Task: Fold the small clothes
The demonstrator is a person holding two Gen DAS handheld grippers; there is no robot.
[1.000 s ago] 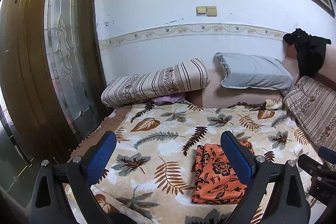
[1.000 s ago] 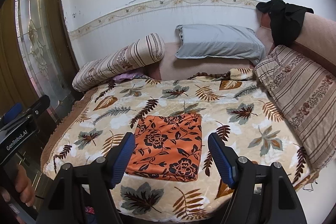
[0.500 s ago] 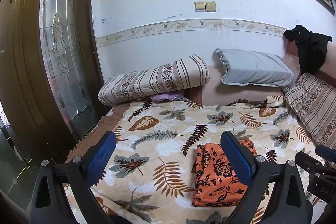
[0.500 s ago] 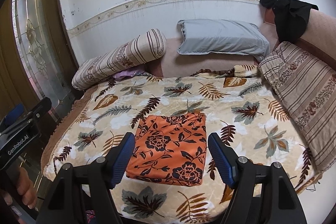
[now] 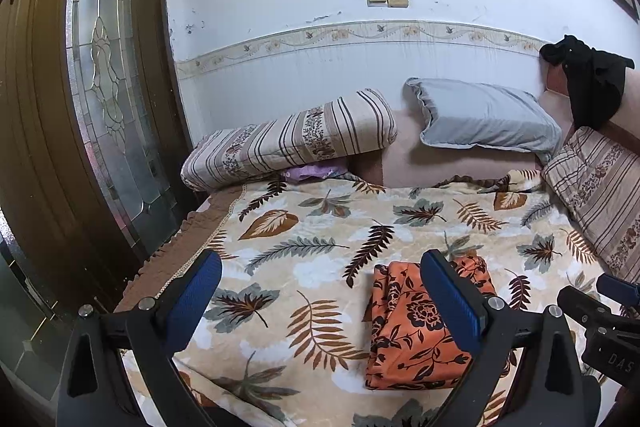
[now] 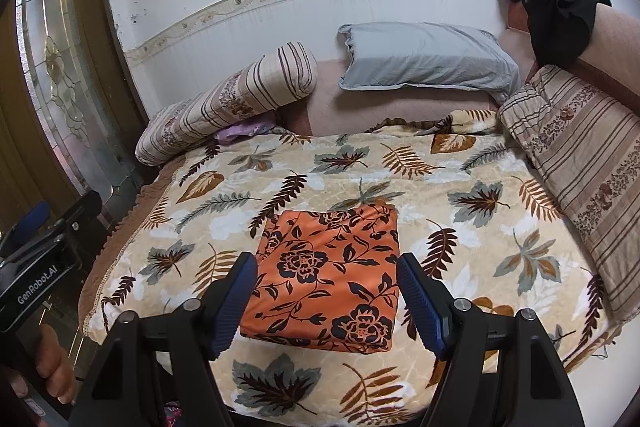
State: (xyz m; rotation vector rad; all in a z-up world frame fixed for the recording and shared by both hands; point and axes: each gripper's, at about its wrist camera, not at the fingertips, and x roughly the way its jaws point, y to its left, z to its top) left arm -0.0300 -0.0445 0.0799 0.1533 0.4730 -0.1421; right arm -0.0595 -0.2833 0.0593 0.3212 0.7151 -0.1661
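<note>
Now the orange floral cloth point(image 6: 328, 279) lies folded into a flat rectangle on the leaf-print blanket point(image 6: 460, 187) of the bed, near its front edge. Both sets of tongs are released and hold nothing: the right tongs point(image 6: 326, 301) hang just above the cloth's near part, while the left tongs point(image 5: 322, 301) are off to its left side. Behind, 1 striped bolster point(image 6: 240, 103) and 1 grey pillow point(image 6: 424, 59) rest by the wall.
</note>
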